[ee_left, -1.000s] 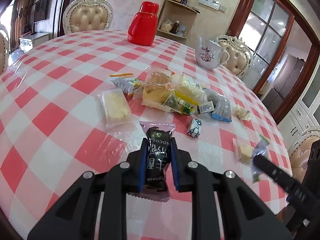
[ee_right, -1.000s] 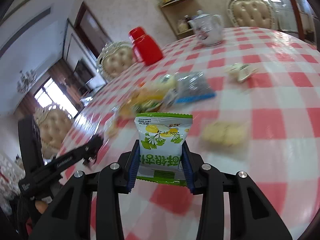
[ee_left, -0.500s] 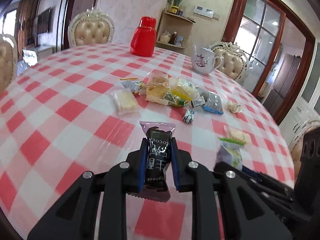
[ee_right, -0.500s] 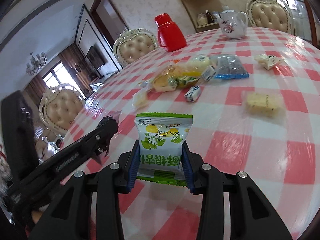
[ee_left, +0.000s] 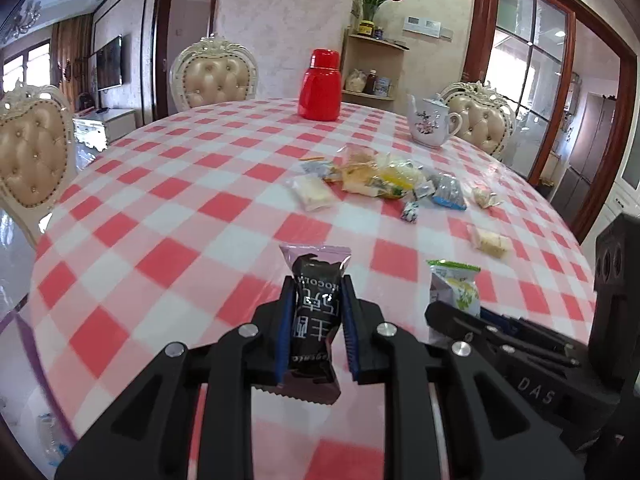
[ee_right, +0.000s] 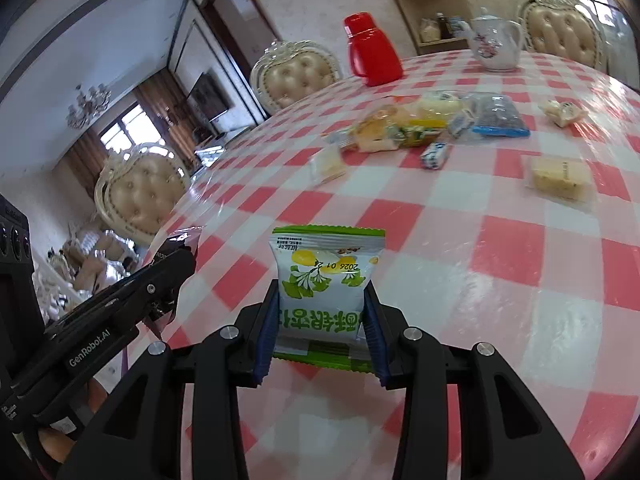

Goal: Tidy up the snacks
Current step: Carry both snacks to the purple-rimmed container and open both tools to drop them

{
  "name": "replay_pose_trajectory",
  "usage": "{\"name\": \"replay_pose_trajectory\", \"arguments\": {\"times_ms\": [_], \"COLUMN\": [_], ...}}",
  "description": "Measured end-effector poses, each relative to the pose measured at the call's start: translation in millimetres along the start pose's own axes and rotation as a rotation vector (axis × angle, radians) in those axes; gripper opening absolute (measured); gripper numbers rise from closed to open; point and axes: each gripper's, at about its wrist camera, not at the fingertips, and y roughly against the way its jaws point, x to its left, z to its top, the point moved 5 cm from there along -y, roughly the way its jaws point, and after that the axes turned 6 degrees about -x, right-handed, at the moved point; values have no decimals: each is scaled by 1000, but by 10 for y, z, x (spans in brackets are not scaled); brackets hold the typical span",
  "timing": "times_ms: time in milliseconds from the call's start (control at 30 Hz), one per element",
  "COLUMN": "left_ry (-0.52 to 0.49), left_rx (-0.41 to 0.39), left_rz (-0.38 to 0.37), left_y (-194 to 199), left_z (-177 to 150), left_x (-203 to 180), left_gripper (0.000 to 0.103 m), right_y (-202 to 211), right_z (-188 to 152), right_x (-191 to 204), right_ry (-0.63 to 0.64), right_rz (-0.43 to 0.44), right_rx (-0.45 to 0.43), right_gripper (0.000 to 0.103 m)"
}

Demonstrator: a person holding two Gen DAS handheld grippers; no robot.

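Left tool (ee_left: 315, 312) pinches glossy black packet (ee_left: 314, 320); crinkled edges.

We see a black-and-pink chocolate packet (ee_left: 314, 312) upright between jaws, a green-and-white sachet (ee_right: 326, 292) likewise upright, and a loose heap of clear-wrapped snacks (ee_left: 384, 182) farther off on the table (ee_left: 168, 216).

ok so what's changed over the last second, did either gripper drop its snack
No. Both grippers pulled back from the snack pile, which now looks smaller and farther off, with more of the checked table in view. The left gripper stays shut on the dark chocolate packet, the right gripper on the green and white packet. The red flask, the teapot and the loose snacks stayed put.
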Motion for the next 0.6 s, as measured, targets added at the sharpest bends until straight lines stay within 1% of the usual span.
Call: {"name": "replay_pose_trajectory", "arguments": {"times_ms": [400,600], "left_ry": [13,46], "left_rx": [1,4], "left_rz": [93,162], "left_y": [440,650], "left_z": [-244,-383], "left_x": [609,1071], "left_gripper": [22,22], "right_y": [-34,-78], "right_z": [-290,-498], "right_x": [738,1166], "right_ry": [149,239], "right_rz": [88,144], "right_rx": [67,113], "right_gripper": [39,39]}}
